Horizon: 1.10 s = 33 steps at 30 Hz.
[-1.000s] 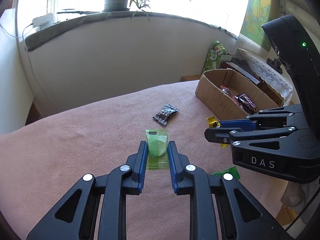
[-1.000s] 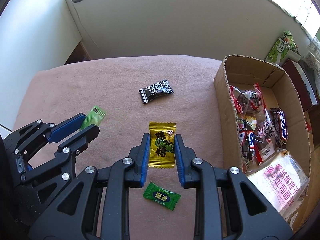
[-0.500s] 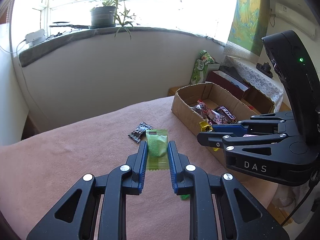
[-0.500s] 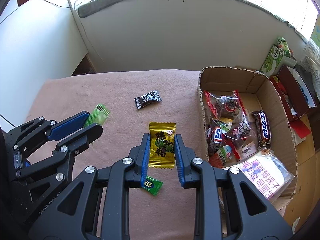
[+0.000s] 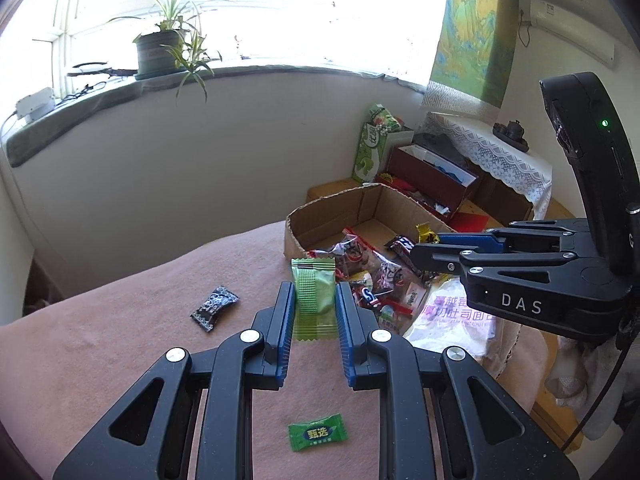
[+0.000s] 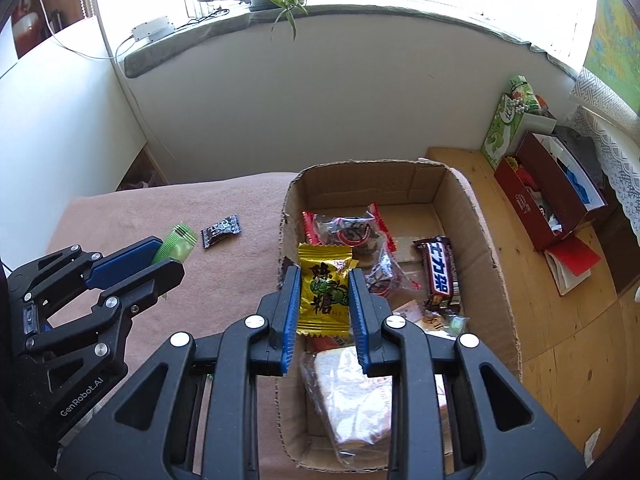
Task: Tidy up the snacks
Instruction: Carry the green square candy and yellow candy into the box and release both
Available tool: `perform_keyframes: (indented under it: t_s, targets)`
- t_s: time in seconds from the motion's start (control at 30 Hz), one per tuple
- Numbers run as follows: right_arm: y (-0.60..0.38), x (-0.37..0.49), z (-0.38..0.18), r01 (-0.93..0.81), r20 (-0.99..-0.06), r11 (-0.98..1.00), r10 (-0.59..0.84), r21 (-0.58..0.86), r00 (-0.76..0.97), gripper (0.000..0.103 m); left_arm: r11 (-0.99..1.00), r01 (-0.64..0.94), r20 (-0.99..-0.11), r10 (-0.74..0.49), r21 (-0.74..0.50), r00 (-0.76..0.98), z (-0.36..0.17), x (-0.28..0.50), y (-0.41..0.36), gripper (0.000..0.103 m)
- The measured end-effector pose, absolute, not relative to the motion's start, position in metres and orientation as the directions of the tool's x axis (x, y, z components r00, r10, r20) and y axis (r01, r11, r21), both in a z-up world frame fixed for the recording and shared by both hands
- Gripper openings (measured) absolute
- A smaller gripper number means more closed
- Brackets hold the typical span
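Note:
My left gripper (image 5: pixel 314 294) is shut on a pale green wrapped snack (image 5: pixel 314 300) and holds it in the air just left of the cardboard box (image 5: pixel 320 210). My right gripper (image 6: pixel 324 286) is shut on a yellow candy packet (image 6: pixel 323 294), lifted over the left part of the cardboard box (image 6: pixel 492 264), which holds several wrapped snacks. On the pink cloth lie a black wrapped candy (image 5: pixel 215 307) and a small green candy (image 5: pixel 317 432). The left gripper (image 6: pixel 170 258) with its green snack (image 6: pixel 178 242) also shows in the right wrist view, left of the box.
The pink cloth (image 5: pixel 100 340) covers the surface under the box. Beyond the box stand a green carton (image 6: pixel 508 124) and a dark red box (image 6: pixel 548 188) on a wooden floor (image 6: pixel 560 340). A potted plant (image 5: pixel 160 52) stands on the window sill.
Both grippers have risen and travelled right toward the box with their snacks. The right one now hangs over the box. The small green candy is left behind on the cloth.

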State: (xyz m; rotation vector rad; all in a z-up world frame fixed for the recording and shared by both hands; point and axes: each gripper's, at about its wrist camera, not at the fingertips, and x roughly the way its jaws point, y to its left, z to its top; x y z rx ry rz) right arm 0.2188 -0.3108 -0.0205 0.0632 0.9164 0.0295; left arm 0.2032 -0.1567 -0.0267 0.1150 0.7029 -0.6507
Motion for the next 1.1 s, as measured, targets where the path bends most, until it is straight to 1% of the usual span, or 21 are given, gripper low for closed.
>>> perform_keyframes:
  t_s: [0.3, 0.53, 1.0, 1.1]
  targets:
    - [-0.362, 0.222, -0.027, 0.058, -0.790, 0.996, 0.015, 0.063, 0.613, 0.025, 0.773, 0.624, -0.638, -0.538, -0.113, 0.550, -0.026, 0.212, -0.207, 0.019]
    - [-0.384, 0.232, -0.036, 0.073, -0.798, 0.994, 0.023, 0.083, 0.603, 0.025, 0.759, 0.642, -0.652, -0.543, -0.111, 0.529, -0.031, 0.221, -0.236, 0.019]
    - [-0.398, 0.240, -0.048, 0.097, -0.809, 0.991, 0.014, 0.088, 0.587, 0.025, 0.750, 0.653, -0.663, -0.541, -0.103, 0.517, -0.033, 0.229, -0.251, 0.021]
    - [-0.397, 0.241, -0.049, 0.098, -0.811, 0.992, 0.009, 0.081, 0.585, 0.026, 0.753, 0.649, -0.664, -0.538, -0.103, 0.519, -0.032, 0.231, -0.251, 0.022]
